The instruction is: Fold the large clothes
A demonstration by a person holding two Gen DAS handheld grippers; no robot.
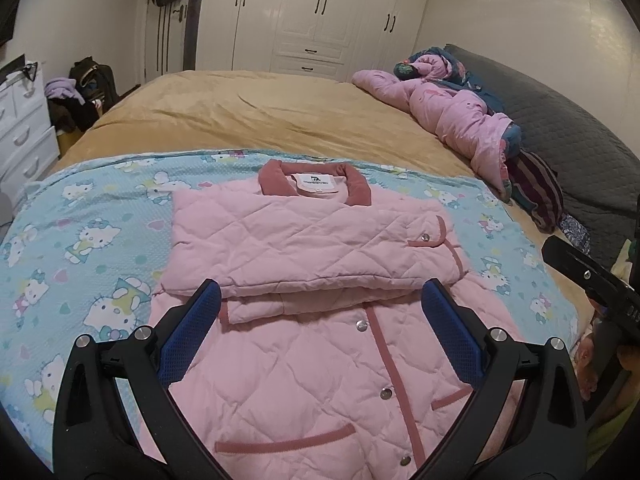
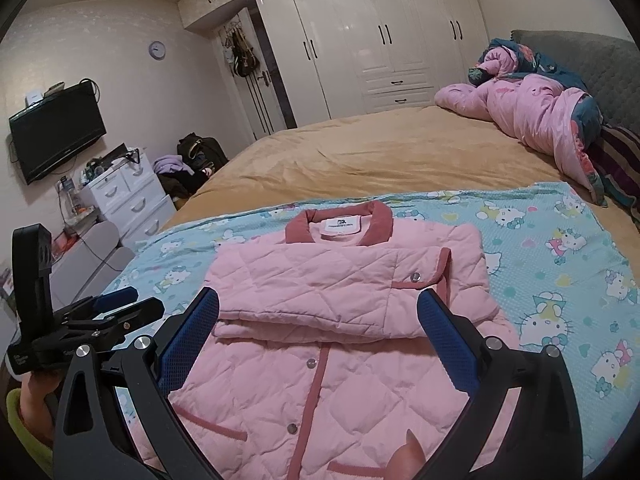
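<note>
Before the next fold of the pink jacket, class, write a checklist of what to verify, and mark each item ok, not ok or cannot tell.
1. Left gripper open, holding nothing: ok.
2. Right gripper open, holding nothing: ok.
3. Sleeves folded across the jacket chest: ok.
4. Jacket lies on the blanket, clear of the quilt: ok.
5. Lower half flat, snaps shut: ok as far as visible.
6. Hem reachable: cannot tell, it is below both views.
</note>
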